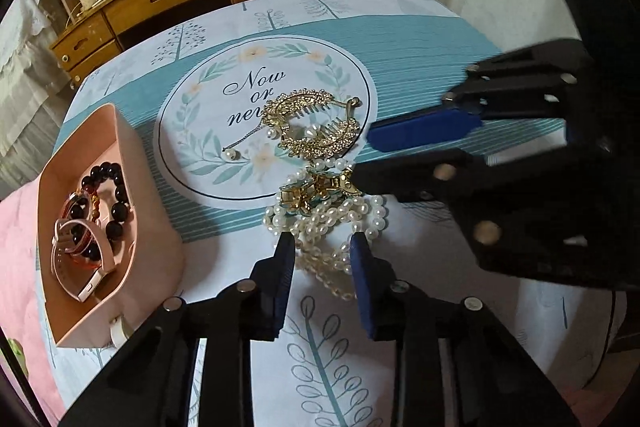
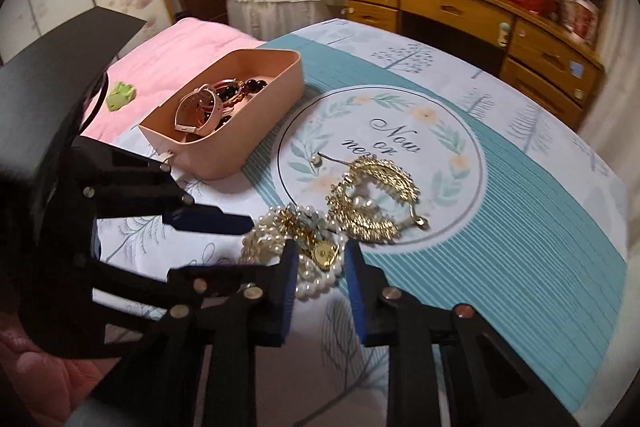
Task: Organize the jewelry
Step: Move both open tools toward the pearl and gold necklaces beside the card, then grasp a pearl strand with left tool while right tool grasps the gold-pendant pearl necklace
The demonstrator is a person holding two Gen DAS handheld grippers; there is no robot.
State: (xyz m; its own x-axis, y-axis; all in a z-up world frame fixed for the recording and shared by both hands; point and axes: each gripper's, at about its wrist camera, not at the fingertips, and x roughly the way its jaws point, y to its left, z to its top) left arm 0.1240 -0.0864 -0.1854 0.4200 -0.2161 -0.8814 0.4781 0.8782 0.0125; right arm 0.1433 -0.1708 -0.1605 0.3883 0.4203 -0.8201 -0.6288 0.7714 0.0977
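Both my tongs released: left gripper (image 1: 322,247) straddles the pearl strands (image 1: 336,215), right gripper (image 2: 320,255) beside them. Two gold combs (image 1: 316,119) on tablecloth (image 1: 420,39). Pink tray (image 2: 256,131): one watch (image 1: 80,259), probably two bead bracelets (image 1: 108,195).

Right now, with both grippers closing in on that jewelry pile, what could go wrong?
1. The pearl strands lie tangled with the gold clip and touch the gold comb, so lifting one piece may drag the others.
2. The left gripper and right gripper, both open, crowd the same pile and could bump.
3. The pink box already holds a watch and beads, so a trailing strand may snag on them.
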